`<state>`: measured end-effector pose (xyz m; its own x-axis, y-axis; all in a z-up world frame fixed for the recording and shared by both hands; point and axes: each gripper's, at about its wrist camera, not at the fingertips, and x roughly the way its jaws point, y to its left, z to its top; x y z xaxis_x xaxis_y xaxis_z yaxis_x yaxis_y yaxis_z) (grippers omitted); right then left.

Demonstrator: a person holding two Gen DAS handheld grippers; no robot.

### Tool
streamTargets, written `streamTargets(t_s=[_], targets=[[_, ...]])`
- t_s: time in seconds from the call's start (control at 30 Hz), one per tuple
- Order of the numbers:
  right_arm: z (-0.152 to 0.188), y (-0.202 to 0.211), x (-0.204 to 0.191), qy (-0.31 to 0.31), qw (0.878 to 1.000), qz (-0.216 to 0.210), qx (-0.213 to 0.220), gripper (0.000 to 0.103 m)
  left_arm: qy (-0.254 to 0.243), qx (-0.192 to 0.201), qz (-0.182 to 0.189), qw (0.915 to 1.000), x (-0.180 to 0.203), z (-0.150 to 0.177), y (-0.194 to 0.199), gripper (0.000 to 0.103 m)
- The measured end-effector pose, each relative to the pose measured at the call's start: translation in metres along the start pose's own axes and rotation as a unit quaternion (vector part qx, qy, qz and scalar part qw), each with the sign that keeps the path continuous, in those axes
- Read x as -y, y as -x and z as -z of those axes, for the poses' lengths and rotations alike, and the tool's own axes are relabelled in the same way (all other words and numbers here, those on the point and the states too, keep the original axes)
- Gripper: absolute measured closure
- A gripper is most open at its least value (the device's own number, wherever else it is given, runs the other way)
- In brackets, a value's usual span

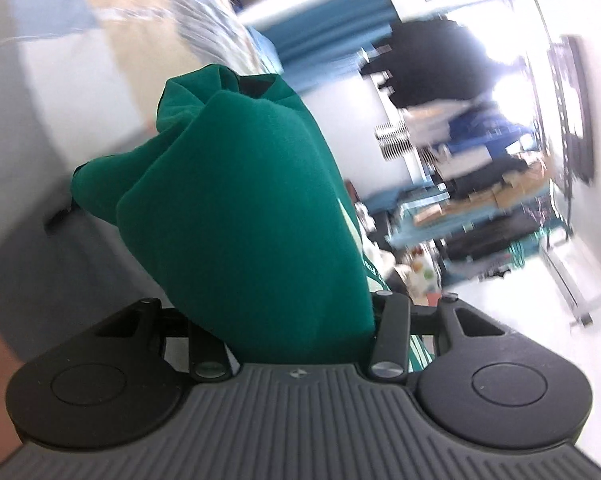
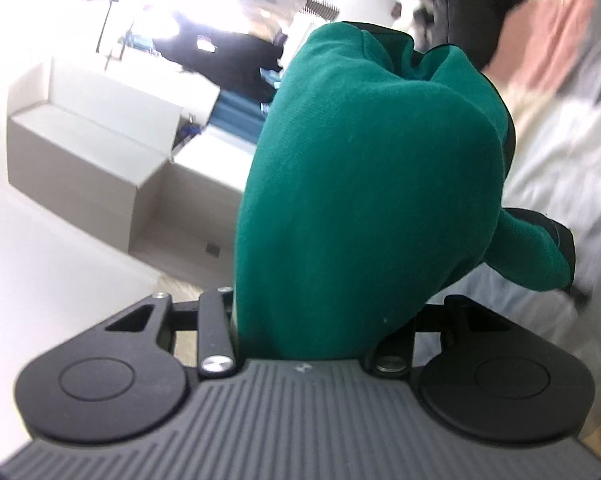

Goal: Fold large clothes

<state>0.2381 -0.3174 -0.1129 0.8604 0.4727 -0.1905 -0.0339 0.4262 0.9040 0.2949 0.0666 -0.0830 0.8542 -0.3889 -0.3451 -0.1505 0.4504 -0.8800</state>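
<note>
A dark green garment [image 1: 244, 208] fills the middle of the left wrist view, bunched between the fingers of my left gripper [image 1: 260, 128], which is shut on it. White lettering shows on its right edge. The same green garment [image 2: 364, 192] fills the right wrist view, and my right gripper [image 2: 396, 92] is shut on it. The cloth drapes over both sets of fingers and hides the tips. Both views are tilted and blurred, with the garment held up off any surface.
A light grey surface [image 1: 40, 140] and patterned cloth [image 1: 204, 28] lie to the upper left in the left view. Shelves with clutter [image 1: 480, 192] stand at right. In the right view a beige stepped cabinet [image 2: 100, 160] is at left, and pink and grey bedding [image 2: 560, 92] at right.
</note>
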Motion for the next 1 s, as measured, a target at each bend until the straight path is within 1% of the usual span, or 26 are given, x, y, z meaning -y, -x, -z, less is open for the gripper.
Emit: streamTargets(t_s=[0.1, 0.17, 0.23, 0.37, 0.47, 0.53, 0.6, 0.7, 0.73, 0.83, 0.9, 1.0], targets=[[-0.039, 0.016, -0.004, -0.004, 1.000, 0.007, 0.021, 0.054, -0.010, -0.025, 0.010, 0.9996, 0.050, 0.004, -0.040, 0.052], [-0.068, 0.025, -0.005, -0.001, 0.999, 0.015, 0.037, 0.054, -0.010, -0.050, 0.010, 0.9987, 0.074, 0.014, -0.061, 0.052], [-0.096, 0.030, -0.002, -0.002, 0.998, 0.022, 0.055, 0.054, -0.004, -0.073, 0.015, 0.9972, 0.097, 0.024, -0.092, 0.052], [-0.160, 0.034, 0.015, -0.013, 0.995, 0.044, 0.087, 0.054, -0.029, -0.111, 0.015, 0.9932, 0.142, 0.045, -0.173, 0.052], [-0.204, 0.029, 0.037, -0.017, 0.993, 0.060, 0.101, 0.054, -0.035, -0.134, 0.020, 0.9902, 0.161, 0.058, -0.241, 0.051], [-0.233, 0.021, 0.055, -0.016, 0.991, 0.072, 0.111, 0.054, -0.039, -0.150, 0.014, 0.9878, 0.167, 0.064, -0.292, 0.051], [-0.256, 0.007, 0.072, -0.013, 0.989, 0.085, 0.117, 0.054, -0.040, -0.169, 0.007, 0.9847, 0.167, 0.070, -0.332, 0.051], [-0.283, -0.016, 0.102, -0.016, 0.988, 0.104, 0.116, 0.054, -0.062, -0.183, 0.005, 0.9811, 0.162, 0.078, -0.385, 0.051], [-0.283, -0.016, 0.116, -0.018, 0.987, 0.109, 0.115, 0.054, -0.068, -0.186, 0.006, 0.9802, 0.158, 0.082, -0.401, 0.051], [-0.291, -0.031, 0.151, -0.028, 0.987, 0.117, 0.111, 0.054, -0.083, -0.199, 0.015, 0.9763, 0.136, 0.089, -0.439, 0.051], [-0.290, -0.042, 0.176, -0.030, 0.986, 0.121, 0.107, 0.054, -0.096, -0.204, 0.019, 0.9741, 0.114, 0.094, -0.451, 0.051], [-0.285, -0.051, 0.205, -0.030, 0.987, 0.124, 0.095, 0.054, -0.109, -0.206, 0.044, 0.9715, 0.081, 0.094, -0.473, 0.051]])
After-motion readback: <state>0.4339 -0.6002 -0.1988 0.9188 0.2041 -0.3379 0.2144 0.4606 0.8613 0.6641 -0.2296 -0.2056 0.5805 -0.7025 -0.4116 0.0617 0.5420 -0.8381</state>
